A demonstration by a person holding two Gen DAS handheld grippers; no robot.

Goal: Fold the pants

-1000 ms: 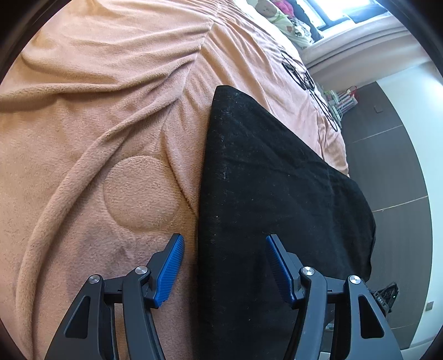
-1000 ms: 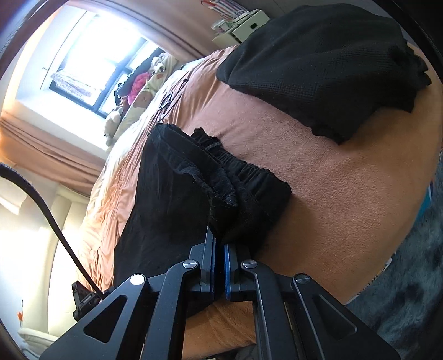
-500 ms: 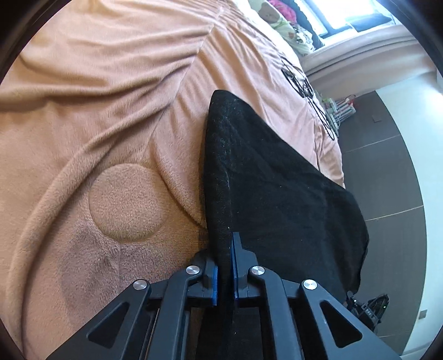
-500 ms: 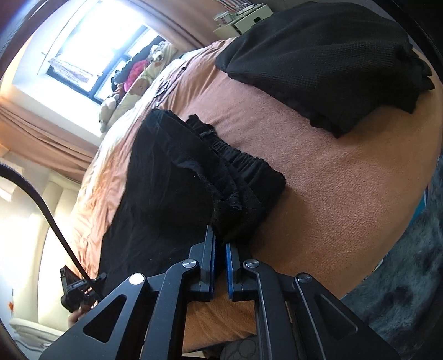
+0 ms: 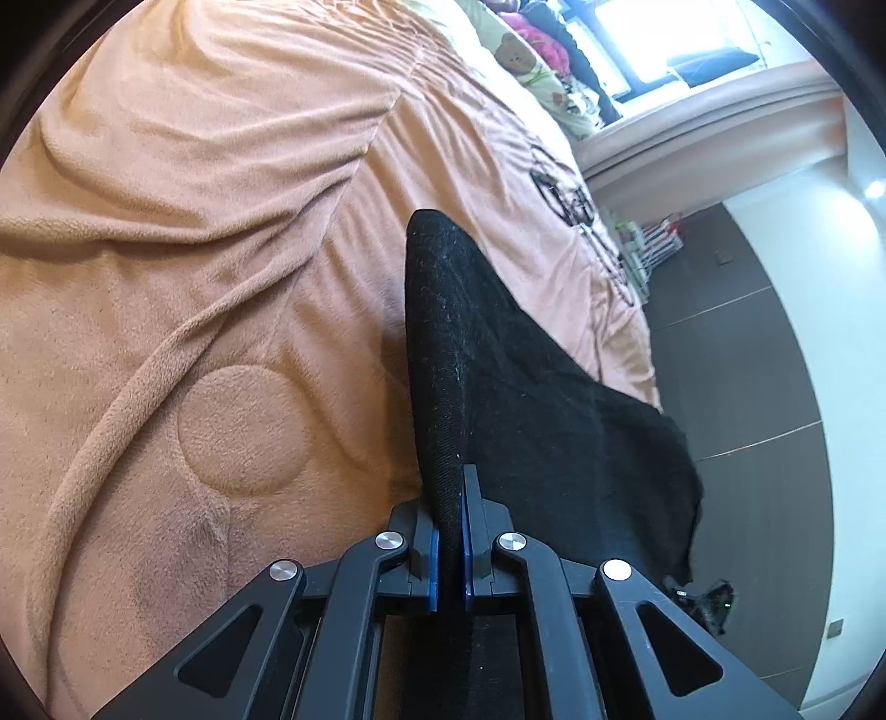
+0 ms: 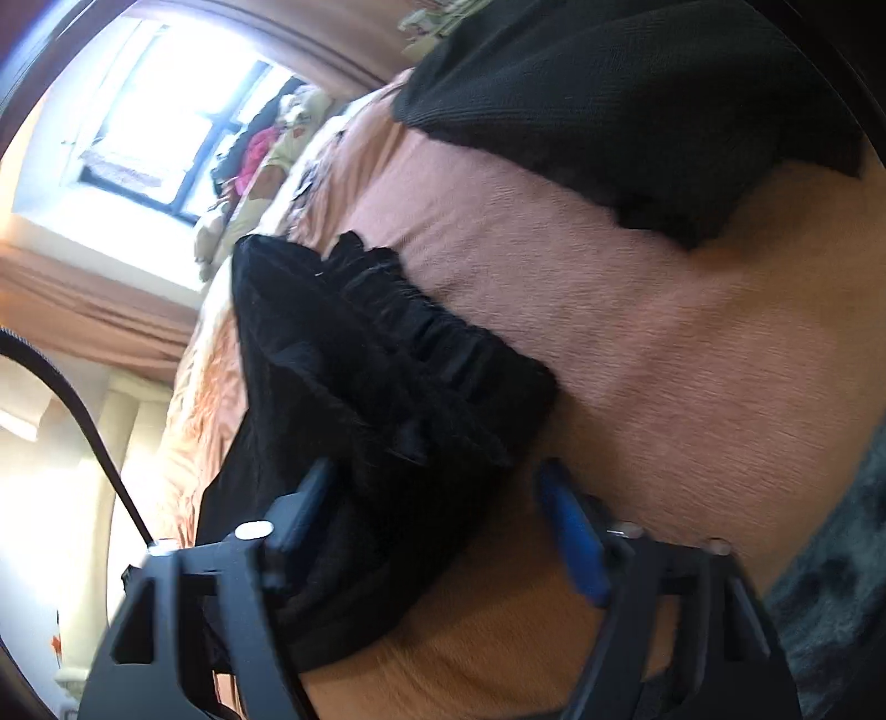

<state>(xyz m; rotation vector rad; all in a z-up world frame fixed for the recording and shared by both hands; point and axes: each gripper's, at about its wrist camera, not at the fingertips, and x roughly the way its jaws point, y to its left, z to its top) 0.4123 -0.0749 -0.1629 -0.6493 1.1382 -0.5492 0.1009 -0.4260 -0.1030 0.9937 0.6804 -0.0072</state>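
The black pants (image 5: 526, 399) lie on a tan fleece blanket (image 5: 194, 277) on the bed. My left gripper (image 5: 449, 520) is shut on the edge of the pant leg and lifts it into a ridge. In the right wrist view the gathered elastic waistband (image 6: 421, 327) of the pants (image 6: 354, 421) lies bunched on the blanket (image 6: 637, 343). My right gripper (image 6: 437, 504) is open, its blue-padded fingers (image 6: 570, 526) spread on either side of the waist end, with cloth between them but not clamped.
Another black folded garment (image 6: 637, 111) lies on the bed beyond the waistband. Pillows and soft toys (image 5: 531, 50) sit at the head by the window. The bed edge drops to a dark floor (image 5: 747, 332) at the right of the pants.
My left gripper closed on the pant leg edge and has raised it. My right gripper, shut on the waist end half a second ago, has opened and let it go.
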